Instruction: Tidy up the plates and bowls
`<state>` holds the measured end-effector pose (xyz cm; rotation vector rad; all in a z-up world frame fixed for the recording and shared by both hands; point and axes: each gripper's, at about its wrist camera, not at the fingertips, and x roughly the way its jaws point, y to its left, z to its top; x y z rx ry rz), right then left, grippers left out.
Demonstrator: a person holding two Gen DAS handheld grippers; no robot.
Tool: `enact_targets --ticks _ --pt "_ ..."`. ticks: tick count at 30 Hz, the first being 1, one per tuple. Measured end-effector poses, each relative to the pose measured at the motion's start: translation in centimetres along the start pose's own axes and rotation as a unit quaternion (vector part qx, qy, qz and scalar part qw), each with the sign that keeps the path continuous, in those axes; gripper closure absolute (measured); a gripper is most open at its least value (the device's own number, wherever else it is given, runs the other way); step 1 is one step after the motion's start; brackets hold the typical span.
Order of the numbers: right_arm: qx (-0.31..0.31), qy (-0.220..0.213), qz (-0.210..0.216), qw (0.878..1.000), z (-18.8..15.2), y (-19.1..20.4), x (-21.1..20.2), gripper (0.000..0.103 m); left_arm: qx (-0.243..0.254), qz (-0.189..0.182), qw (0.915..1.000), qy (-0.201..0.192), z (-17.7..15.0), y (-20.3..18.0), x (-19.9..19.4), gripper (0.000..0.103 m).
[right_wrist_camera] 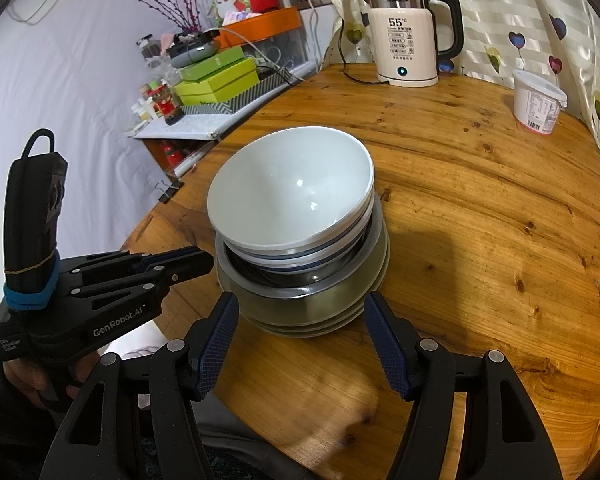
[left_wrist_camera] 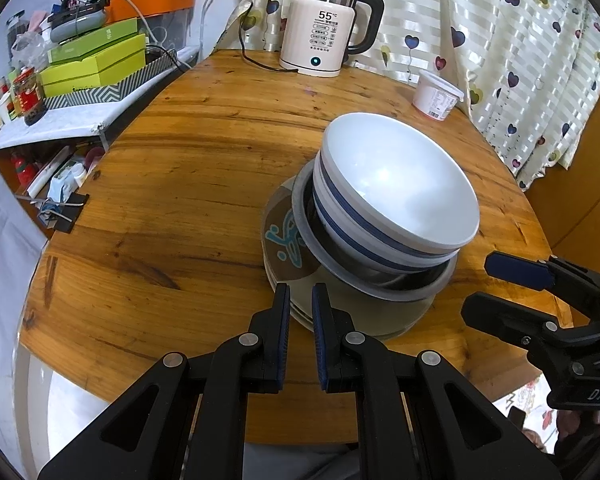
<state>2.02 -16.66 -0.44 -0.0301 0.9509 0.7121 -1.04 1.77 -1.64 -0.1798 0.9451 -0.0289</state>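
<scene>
A round wooden worktop carries one stack of dishes. At the bottom lie several pale plates; in the left wrist view the top plate shows a teal and brown pattern on the side left of the bowls. On the plates sits a metal bowl with a grey rim. Nested inside it are white bowls with blue bands, tilted rather than level, the top one empty and glossy.

All places below are given from this stack. The left gripper hovers at its near edge, over the rim of the plates, its two blue-padded fingers drawn almost together with only a narrow gap and nothing between them. The right gripper is also on the near side, its fingers spread wide, one to each side of the plates, with no clear contact. In the left wrist view it enters from the right, beside the stack.

Beyond the stack, at the far edge of the worktop, stands a cream kettle showing "55", its cord trailing to the left. Far right of the stack is a white tub with a label. A heart-patterned curtain hangs behind both. Far left of the stack, off the worktop, a shelf holds green boxes and small jars.
</scene>
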Motion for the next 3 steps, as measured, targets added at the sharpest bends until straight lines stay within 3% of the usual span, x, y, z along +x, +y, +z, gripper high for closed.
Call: enact_targets --ticks 3 --pt "-0.001 0.000 0.000 1.000 -0.03 0.17 0.07 0.037 0.001 0.000 1.0000 -0.001 0.01 0.04 -0.11 0.092"
